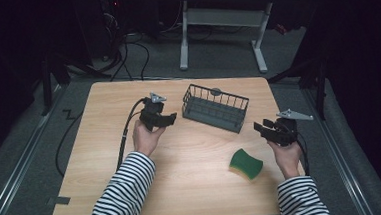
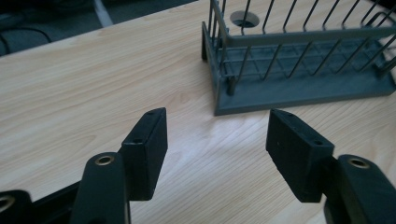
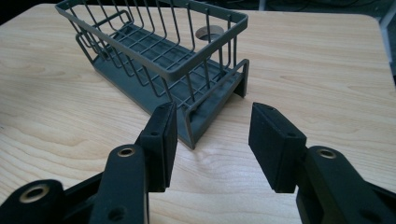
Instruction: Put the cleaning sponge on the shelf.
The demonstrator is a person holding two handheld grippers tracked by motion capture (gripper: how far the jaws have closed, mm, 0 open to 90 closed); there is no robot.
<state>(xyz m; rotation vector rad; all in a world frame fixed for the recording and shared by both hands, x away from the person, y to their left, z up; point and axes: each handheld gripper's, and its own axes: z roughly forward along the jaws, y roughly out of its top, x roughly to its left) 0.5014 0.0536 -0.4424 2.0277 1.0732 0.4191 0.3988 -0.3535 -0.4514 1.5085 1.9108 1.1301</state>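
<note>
Both the left gripper (image 2: 217,140) and the right gripper (image 3: 212,140) stand spread with nothing between their jaws, each facing the wire basket (image 3: 159,60). From above, a green sponge (image 1: 246,163) lies beside the right gripper, nearer the person.

Wire basket (image 1: 215,107) stands mid-worktop (image 1: 107,167), blocking straight path between both hands. Green sponge (image 1: 245,163) at 5 o'clock of basket. Worktop's 7 o'clock area bare.

Grey carpet floor (image 1: 215,61) (dim room), white-legged desk (image 1: 223,20) behind.
</note>
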